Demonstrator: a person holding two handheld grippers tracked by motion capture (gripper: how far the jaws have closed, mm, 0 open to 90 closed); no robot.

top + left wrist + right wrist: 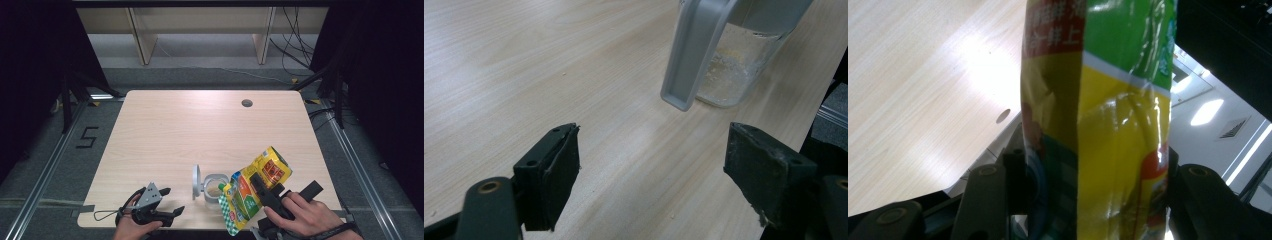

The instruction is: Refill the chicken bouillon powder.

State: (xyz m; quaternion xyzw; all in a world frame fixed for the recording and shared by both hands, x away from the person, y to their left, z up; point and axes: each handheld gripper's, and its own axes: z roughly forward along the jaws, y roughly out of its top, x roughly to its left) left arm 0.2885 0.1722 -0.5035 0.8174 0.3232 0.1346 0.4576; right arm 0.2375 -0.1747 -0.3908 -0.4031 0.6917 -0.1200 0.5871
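Observation:
A yellow and green snack bag (pixel 252 190) hangs tilted above the table's front edge, its lower green end just right of a small clear container (pixel 216 187). My right gripper (pixel 263 192) is shut on the bag's middle; in the right gripper view the bag (pixel 1098 125) stands between both jaws of the right gripper (pixel 1093 190). The container holds a little pale powder, and its grey lid (pixel 196 182) is flipped up on the left. My left gripper (pixel 174 200) rests open left of it. In the left gripper view the left gripper (pixel 651 170) faces the container (pixel 734 70) and lid (pixel 694 55).
The wooden table (pixel 200 130) has a small round hole (pixel 246 103) at the back right. Dark curtains stand on both sides, with shelf legs and cables on the floor behind. The person's hands sit at the front edge.

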